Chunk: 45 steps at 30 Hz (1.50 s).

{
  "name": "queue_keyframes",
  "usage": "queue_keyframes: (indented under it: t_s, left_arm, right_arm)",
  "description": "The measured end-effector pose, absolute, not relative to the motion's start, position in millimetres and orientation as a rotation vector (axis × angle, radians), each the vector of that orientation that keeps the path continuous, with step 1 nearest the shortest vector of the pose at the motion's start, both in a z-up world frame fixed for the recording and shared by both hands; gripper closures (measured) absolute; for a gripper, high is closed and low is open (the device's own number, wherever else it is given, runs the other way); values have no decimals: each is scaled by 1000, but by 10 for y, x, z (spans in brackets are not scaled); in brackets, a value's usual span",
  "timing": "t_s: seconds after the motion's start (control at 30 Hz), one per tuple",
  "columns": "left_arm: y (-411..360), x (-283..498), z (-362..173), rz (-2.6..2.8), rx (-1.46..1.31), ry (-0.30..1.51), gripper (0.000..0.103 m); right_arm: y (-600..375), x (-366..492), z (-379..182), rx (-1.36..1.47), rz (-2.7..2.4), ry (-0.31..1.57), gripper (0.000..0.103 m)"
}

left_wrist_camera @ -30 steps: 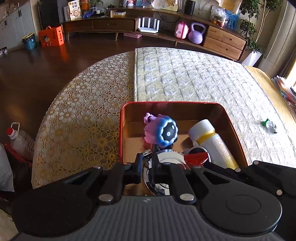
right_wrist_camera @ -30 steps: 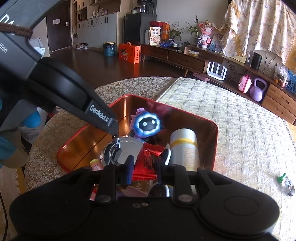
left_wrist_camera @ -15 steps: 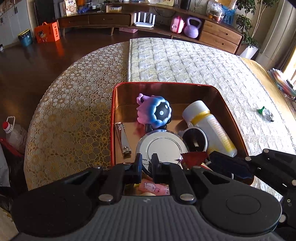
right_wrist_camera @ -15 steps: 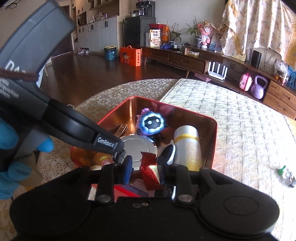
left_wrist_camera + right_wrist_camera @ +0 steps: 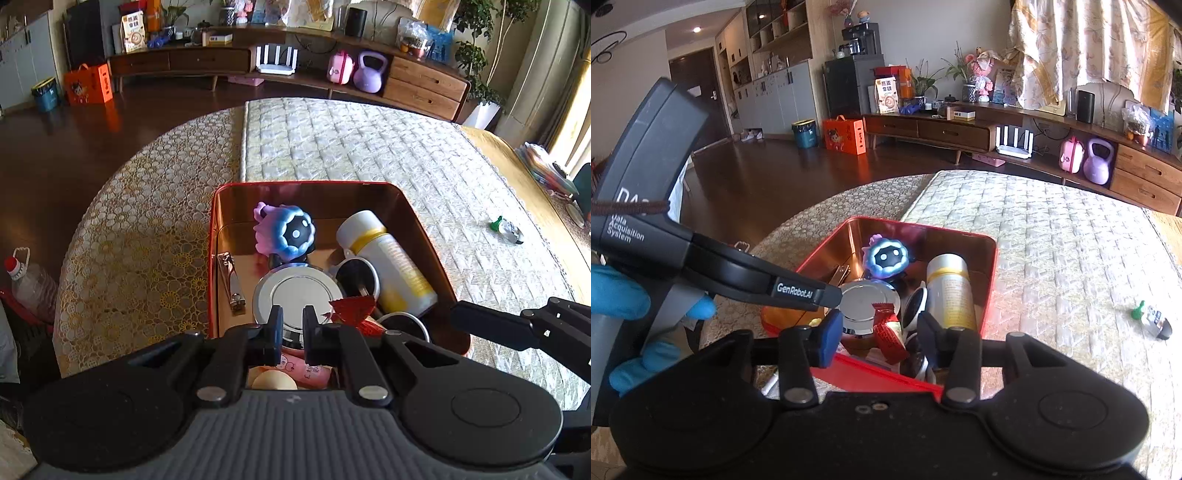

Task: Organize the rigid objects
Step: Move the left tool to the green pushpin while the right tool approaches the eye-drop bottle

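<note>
A red metal tin [image 5: 306, 186] [image 5: 991, 266] sits on the table. It holds a purple-blue round toy [image 5: 290, 230] [image 5: 884, 258], a white bottle with a yellow band [image 5: 388, 258] [image 5: 949, 291], a round silver lid [image 5: 299, 291] [image 5: 864, 302], a nail clipper [image 5: 231, 280] and a red snack packet [image 5: 352, 310] [image 5: 888, 334]. My left gripper [image 5: 290, 332] is shut and empty above the tin's near edge. My right gripper [image 5: 877, 332] is open above the near side of the tin, with the red packet lying between its fingers, apart from both.
A small green-capped bottle [image 5: 508, 229] [image 5: 1152, 321] lies on the quilted cloth to the right of the tin. The lace tablecloth edge [image 5: 92, 236] drops to the floor on the left, where a plastic jug [image 5: 26, 284] stands. A low wooden cabinet [image 5: 280, 62] runs along the far wall.
My right gripper has opened and let go of the red packet, which now lies in the tin. Both grippers have drawn back and up from the tin.
</note>
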<state>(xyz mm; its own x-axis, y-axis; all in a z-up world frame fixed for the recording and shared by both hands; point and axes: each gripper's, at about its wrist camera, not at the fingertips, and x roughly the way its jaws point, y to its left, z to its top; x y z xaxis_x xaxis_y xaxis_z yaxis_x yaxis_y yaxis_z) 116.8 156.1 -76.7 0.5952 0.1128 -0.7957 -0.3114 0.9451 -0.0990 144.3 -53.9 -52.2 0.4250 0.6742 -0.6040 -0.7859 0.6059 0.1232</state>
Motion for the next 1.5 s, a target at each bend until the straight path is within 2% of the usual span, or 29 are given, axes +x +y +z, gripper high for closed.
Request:
queue_keyframes:
  t_s: [0.17, 0.3, 0.67, 0.73, 1.0, 1.13, 1.17, 1.3, 1.5]
  left_arm:
    - [1446, 1097, -673, 241, -211, 879, 92]
    - [1336, 1052, -599, 239, -183, 858, 88]
    - [997, 1061, -505, 221, -124, 835, 88]
    - [910, 1078, -492, 209, -109, 831, 87]
    - [574, 1230, -498, 159, -97, 825, 73]
    - [382, 1364, -518, 123, -104, 827, 72]
    - [325, 1399, -525, 117, -99, 826, 69]
    - [158, 1562, -520, 119, -78, 807, 42]
    - [-61, 1900, -537, 97, -82, 807, 29]
  right_arm:
    - [-668, 1388, -435, -163, 922, 640, 50]
    - [-774, 1366, -383, -148, 923, 626, 43]
    - [-1111, 1374, -314, -97, 904, 595, 38]
    - [-1177, 1369, -303, -92, 893, 586, 34]
    - [-1558, 1472, -334, -55, 832, 577, 31]
    - [-1752, 1562, -359, -35, 798, 572, 28]
    - [-1803, 1592, -369, -31, 788, 571, 27]
    - [-2055, 1753, -397, 0, 744, 560, 17]
    - [-2318, 2041, -513, 3, 701, 568, 15]
